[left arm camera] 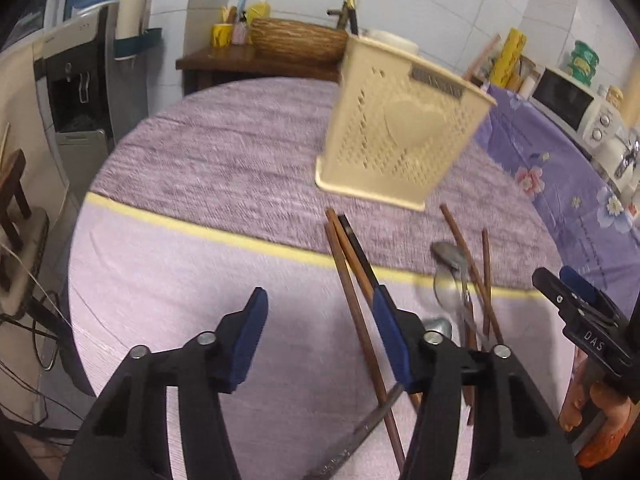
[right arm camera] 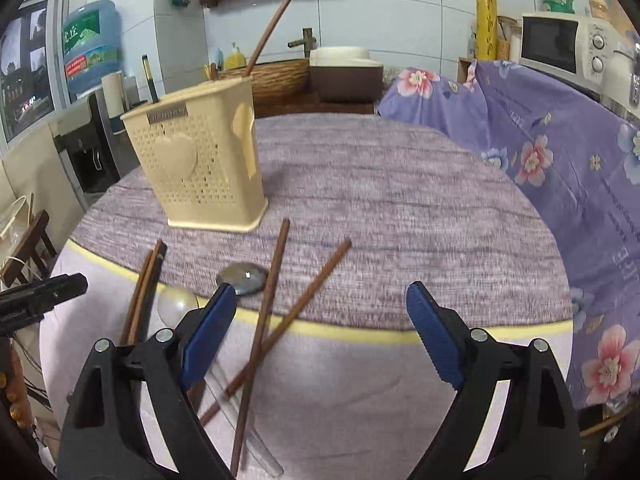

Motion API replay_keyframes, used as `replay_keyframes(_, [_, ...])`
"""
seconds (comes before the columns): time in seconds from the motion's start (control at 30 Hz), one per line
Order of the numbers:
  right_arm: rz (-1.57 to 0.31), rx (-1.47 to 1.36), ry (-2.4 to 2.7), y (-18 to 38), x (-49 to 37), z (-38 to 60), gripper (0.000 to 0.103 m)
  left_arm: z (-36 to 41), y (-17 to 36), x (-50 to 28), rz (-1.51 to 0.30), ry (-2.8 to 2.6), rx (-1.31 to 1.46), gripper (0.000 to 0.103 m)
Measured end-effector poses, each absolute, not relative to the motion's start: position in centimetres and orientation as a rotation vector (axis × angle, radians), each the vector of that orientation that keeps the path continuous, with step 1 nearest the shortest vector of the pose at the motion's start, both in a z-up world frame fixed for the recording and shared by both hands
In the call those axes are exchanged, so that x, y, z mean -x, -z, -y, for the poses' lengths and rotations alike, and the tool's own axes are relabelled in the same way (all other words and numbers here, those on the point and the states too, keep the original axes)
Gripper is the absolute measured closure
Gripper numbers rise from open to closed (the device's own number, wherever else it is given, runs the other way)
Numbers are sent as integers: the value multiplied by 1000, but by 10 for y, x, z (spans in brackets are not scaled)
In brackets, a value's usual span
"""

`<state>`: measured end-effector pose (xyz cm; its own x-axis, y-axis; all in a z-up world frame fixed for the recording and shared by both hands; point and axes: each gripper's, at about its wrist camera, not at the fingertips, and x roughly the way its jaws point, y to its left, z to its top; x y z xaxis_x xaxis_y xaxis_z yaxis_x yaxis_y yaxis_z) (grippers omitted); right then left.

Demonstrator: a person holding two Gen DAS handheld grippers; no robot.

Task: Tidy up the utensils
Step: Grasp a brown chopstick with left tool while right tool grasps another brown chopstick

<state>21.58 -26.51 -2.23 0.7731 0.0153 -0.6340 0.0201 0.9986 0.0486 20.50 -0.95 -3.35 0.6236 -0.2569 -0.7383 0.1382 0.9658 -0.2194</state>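
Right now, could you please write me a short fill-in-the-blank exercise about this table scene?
1. The cream utensil holder stands ___ on the table.
2. Both the left gripper and the right gripper are ___.
3. The two brown chopsticks in front of the right gripper ___ each other.
4. The microwave is ___ in colour.

Answers: upright; open; cross; white

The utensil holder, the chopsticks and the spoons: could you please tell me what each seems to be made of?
The utensil holder looks like cream moulded plastic, matte, with punched holes and a raised heart. The chopsticks seem to be brown wood, though the finish is unclear. The spoons look like metal, with grey reflective bowls.
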Motion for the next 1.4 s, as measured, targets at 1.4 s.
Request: replay_keyframes(1.4, [-730, -47, -15, 35, -211, 262, 21, 43, 61, -217, -975, 297, 72, 89])
